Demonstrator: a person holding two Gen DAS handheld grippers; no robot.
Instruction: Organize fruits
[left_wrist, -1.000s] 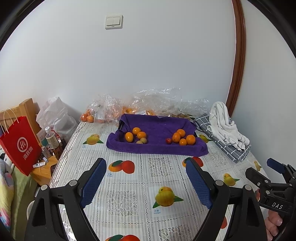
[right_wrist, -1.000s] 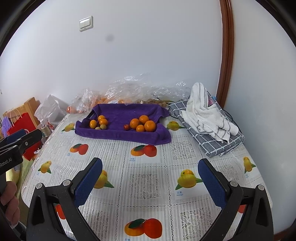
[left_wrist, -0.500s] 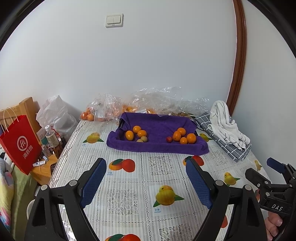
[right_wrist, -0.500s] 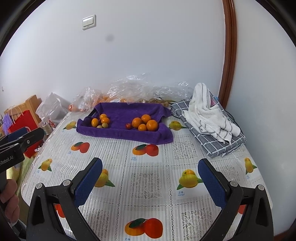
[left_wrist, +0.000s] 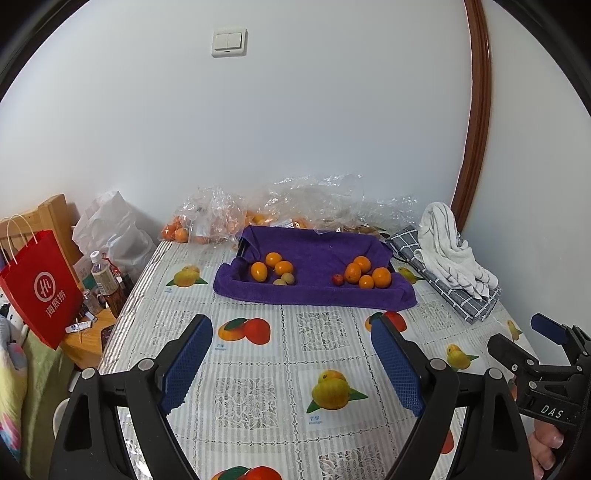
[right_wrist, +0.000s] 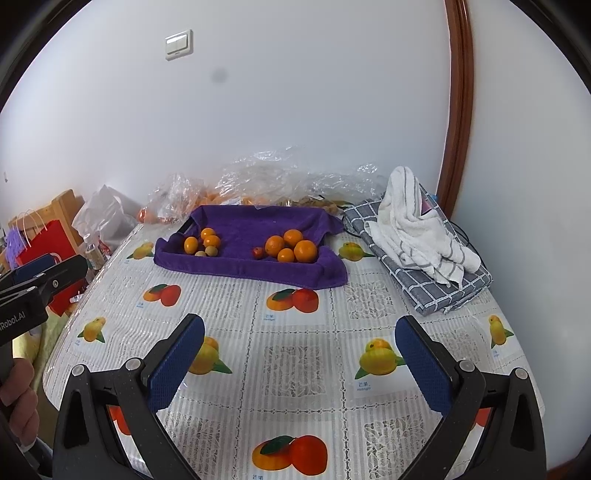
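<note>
Table (left_wrist: 280, 373), covered with a clear-topped cloth printed with fruit pictures, stood against a white wall.

Purple towel (left_wrist: 314, 258), laid over a shallow tray at the far side of the table, held all the loose fruit in two groups well apart:
- Left group (left_wrist: 272, 267): three orange fruits close together, with two small tan fruits (left_wrist: 284, 279) just in front of them.
- Right group (left_wrist: 365, 273): four orange fruits touching or nearly touching, with one small red fruit (left_wrist: 337, 279) just beside them on the left.
The right wrist view showed the same layout, left group (right_wrist: 204, 242) and right group (right_wrist: 291, 245).

Clear plastic bags (left_wrist: 258, 210), crumpled, lay behind the towel along the wall, with more orange fruit visible inside.

Grey checked cloth (right_wrist: 417, 273), folded, lay to the right of the towel; a white striped towel (right_wrist: 417, 225) was heaped on top of it.

Red paper bag (left_wrist: 40, 284) and bottles (left_wrist: 105, 280) stood off the left edge of the table on a lower wooden surface.

Light switch (left_wrist: 229, 41) was on the wall.

Left gripper (left_wrist: 291, 365): fingers spread wide apart, nothing between them, above the near part of the table, well apart from the fruit.

Right gripper (right_wrist: 299, 369): fingers likewise spread wide, holding nothing, above the near part of the table.
</note>
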